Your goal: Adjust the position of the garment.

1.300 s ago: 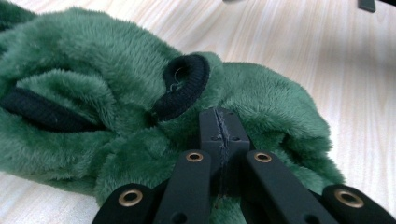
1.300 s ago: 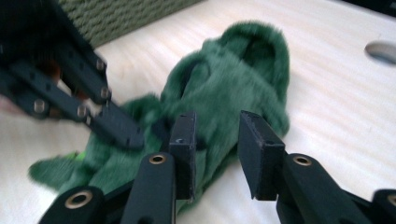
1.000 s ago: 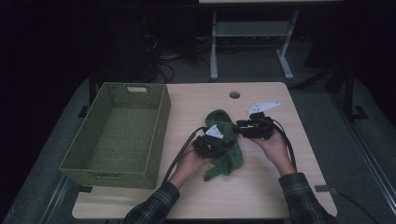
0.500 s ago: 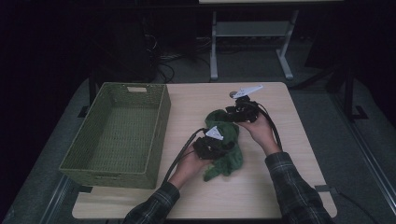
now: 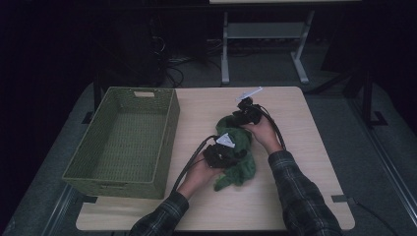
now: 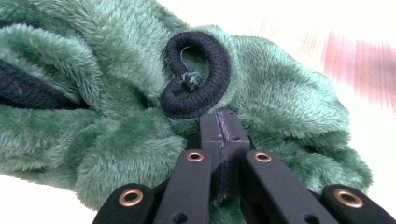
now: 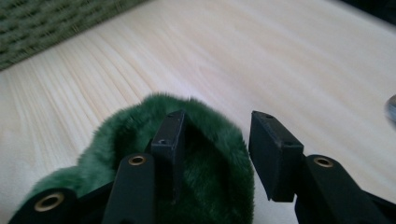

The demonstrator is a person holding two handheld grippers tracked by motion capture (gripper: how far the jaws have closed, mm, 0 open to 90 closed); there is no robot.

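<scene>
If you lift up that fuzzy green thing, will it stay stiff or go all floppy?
Probably floppy: the fuzzy green cloth lies crumpled in soft folds on the table. Likely light, since it looks thin and plush. Its pile should grip well; the left gripper is shut on a fold.
</scene>
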